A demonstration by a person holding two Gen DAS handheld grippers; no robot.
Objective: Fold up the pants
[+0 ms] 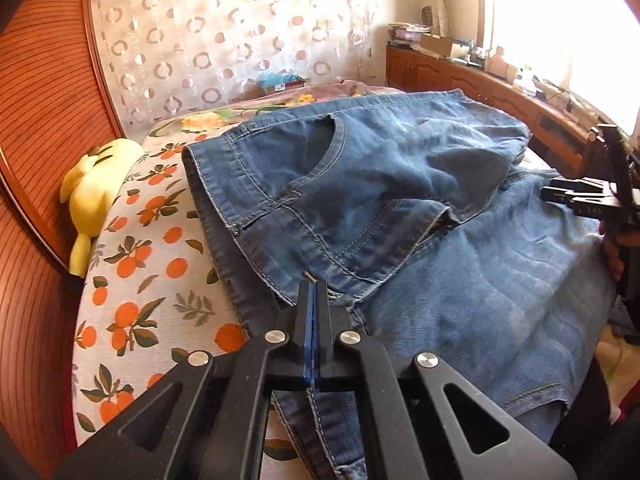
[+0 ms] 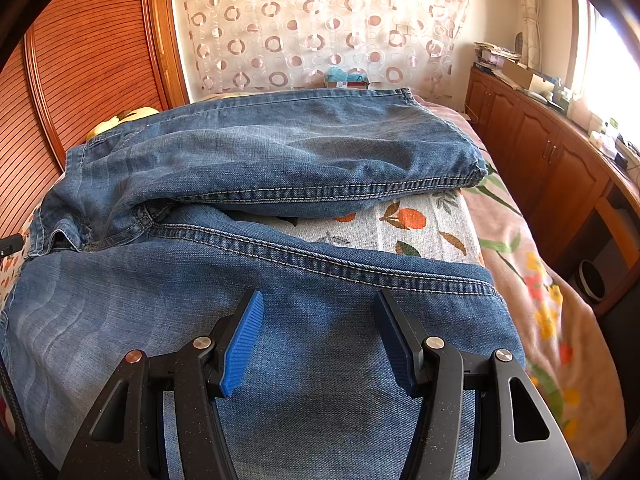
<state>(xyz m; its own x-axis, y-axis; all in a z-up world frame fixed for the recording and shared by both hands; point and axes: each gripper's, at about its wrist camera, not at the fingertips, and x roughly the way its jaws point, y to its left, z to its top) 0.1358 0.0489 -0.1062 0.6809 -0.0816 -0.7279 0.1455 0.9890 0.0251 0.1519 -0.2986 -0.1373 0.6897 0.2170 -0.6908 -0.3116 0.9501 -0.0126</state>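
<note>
Here, jeans (image 1: 400, 208) are spread on the bed (image 1: 160, 248); left gripper (image 1: 314, 292) fingers clamped on the waistband edge, right gripper (image 2: 320, 300) fingers held apart above a leg.

Bright daylight, window (image 1: 560, 20) blown out, fisheye bending at edges, perhaps slight softness

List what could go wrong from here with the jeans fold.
1. The left hand-held gripper is shut on only a thin seam edge of the jeans near the waist; heavy denim might slip out when lifted.
2. The right hand-held gripper stands open over the near leg, gripping nothing, so a lift would be one-sided and could twist the fabric.
3. The far leg lies rumpled; creases may get folded in.
</note>
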